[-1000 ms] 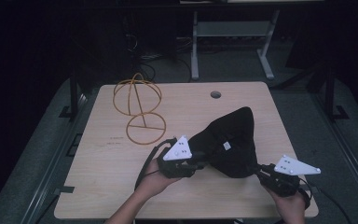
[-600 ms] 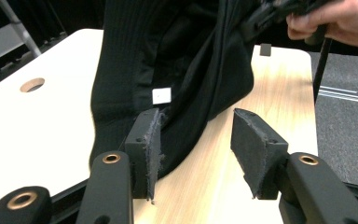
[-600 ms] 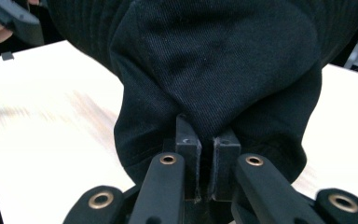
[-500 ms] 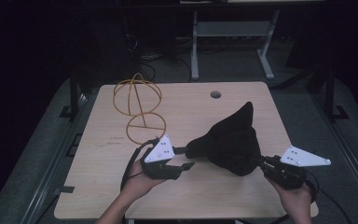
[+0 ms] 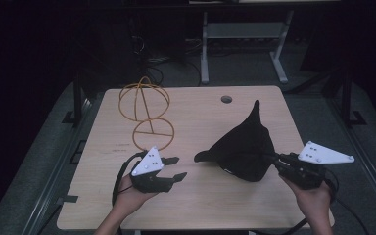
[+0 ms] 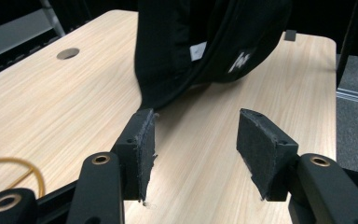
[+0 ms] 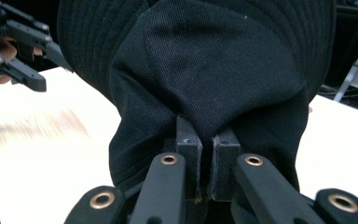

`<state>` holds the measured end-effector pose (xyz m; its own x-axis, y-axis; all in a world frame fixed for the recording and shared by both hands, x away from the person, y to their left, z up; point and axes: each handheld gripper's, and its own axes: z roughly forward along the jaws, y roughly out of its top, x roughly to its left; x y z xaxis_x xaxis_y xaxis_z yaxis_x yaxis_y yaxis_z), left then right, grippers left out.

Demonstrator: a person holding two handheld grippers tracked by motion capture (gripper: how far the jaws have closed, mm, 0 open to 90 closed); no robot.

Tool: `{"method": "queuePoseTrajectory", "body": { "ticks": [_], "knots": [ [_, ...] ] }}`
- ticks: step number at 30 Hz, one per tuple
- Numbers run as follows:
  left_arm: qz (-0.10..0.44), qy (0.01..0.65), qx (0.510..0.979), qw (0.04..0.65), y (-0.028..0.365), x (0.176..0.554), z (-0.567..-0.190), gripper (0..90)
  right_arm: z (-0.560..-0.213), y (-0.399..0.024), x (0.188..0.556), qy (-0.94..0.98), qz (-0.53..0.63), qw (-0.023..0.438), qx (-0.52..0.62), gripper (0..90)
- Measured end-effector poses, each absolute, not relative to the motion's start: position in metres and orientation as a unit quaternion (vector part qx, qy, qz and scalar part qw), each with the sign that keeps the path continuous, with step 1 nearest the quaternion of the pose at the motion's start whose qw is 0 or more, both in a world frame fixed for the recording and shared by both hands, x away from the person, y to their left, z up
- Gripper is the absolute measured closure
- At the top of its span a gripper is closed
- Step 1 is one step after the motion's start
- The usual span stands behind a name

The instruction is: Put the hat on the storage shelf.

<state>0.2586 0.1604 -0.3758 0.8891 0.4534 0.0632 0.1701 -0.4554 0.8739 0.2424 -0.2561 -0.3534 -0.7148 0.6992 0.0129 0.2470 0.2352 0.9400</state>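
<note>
While the right tool [image 5: 270,157] pinches the black cap [image 5: 242,149] above the counter [image 5: 205,115], the left tool [image 5: 176,168], jaws just opening, stands empty beside it.

The cap [image 5: 242,149] is black with a small white logo and tag. The wire stand [image 5: 146,113] is orange-yellow. The surface [image 5: 200,112] is pale wood grain. Both grippers are black with grey-white plates.
</note>
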Motion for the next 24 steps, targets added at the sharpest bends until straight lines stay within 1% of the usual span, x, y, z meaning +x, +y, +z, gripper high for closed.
{"method": "queuePoseTrajectory", "body": {
  "ticks": [14,16,24],
  "knots": [
    [0.145,0.213,0.831,0.494,0.183,0.255,-0.394,43.9,-0.324,-0.243,0.258,0.755,0.547,0.208,0.296,84.7],
    [0.149,0.212,0.834,0.487,0.186,0.255,-0.396,43.7,-0.321,-0.241,0.260,0.756,0.547,0.209,0.293,84.7],
    [0.147,0.217,0.827,0.497,0.192,0.255,-0.399,42.6,-0.307,-0.231,0.273,0.753,0.557,0.194,0.291,84.7]
  ]
}}
